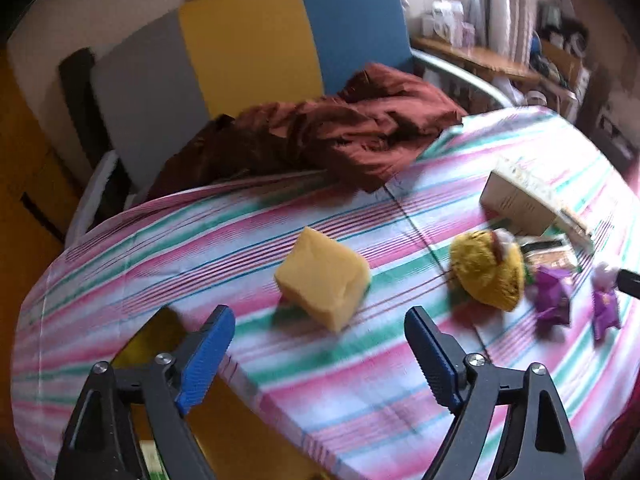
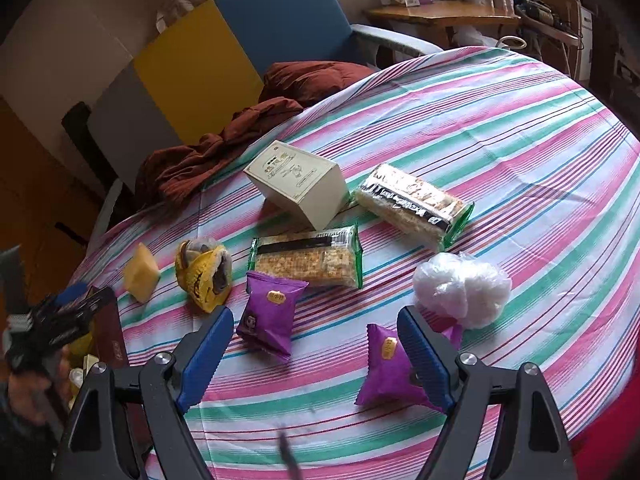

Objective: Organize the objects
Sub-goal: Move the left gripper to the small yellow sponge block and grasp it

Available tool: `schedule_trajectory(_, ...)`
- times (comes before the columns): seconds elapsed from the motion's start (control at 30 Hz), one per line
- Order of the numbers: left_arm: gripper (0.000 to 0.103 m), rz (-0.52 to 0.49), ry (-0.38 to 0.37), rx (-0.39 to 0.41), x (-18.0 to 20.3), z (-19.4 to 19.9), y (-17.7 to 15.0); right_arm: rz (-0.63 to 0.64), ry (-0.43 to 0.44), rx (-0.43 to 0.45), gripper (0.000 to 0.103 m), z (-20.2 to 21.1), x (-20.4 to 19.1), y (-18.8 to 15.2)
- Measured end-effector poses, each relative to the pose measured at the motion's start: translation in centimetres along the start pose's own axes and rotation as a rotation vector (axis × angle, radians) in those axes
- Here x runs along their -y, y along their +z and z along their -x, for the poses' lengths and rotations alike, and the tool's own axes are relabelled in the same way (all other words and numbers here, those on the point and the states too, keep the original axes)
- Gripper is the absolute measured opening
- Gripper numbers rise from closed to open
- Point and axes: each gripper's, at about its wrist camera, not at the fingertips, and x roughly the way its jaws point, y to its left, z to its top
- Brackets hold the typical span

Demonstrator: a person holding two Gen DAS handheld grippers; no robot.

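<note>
From the left wrist camera, the left gripper (image 1: pixel 320 332) stands wide open over the edge of the striped tablecloth (image 1: pixel 248 220), holding nothing. A yellow sponge (image 1: pixel 322 278) lies just ahead of its blue fingers (image 1: pixel 206 360), apart from them. To the right sit a yellow pouch (image 1: pixel 488 270), a purple packet (image 1: pixel 554 294) and a cream box (image 1: pixel 520 204). A brown cloth (image 1: pixel 344 132) is heaped at the table's far edge, against a chair (image 1: pixel 248 48).

From the right wrist camera, the right gripper (image 2: pixel 316 332) is also wide open and empty. One purple packet (image 2: pixel 272 314) lies between its fingers, a little ahead; a second purple packet (image 2: pixel 386 368) lies partly under the right finger. Beyond are two cracker packs (image 2: pixel 308 258) (image 2: pixel 414 204), the cream box (image 2: pixel 298 186), a crumpled plastic bag (image 2: pixel 460 286), the pouch (image 2: pixel 204 274) and sponge (image 2: pixel 140 272).
</note>
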Motion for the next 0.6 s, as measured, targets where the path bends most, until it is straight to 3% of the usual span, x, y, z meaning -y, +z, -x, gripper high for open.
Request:
schedule_trajectory(0.23, 0.091, -0.092, 0.033, -0.080, 0.1, -5.6, 1.9, 0.008, 0.015, -0.027, 0.086, -0.5, -0.2, -0.1)
schedule_trajectory(0.43, 0.091, -0.098, -0.002, -0.125, -0.3, -8.4, 2.8, 0.026, 0.008, -0.053, 0.086, -1.2, -0.4, -0.2)
schedule_trajectory(0.5, 0.080, -0.106, -0.029, -0.135, -0.2, -8.7, 2.9, 0.032, 0.004, -0.060, 0.086, -1.3, -0.6, -0.2)
schedule_trajectory(0.53, 0.065, -0.112, -0.067, -0.145, 0.0, -8.7, 2.9, 0.036, 0.004, -0.063, 0.086, -1.4, -0.6, -0.3)
schedule_trajectory(0.6, 0.062, -0.123, -0.054, -0.124, 0.5, -8.3, 2.8, 0.044, -0.006, -0.070, 0.086, -1.5, -0.8, -0.4)
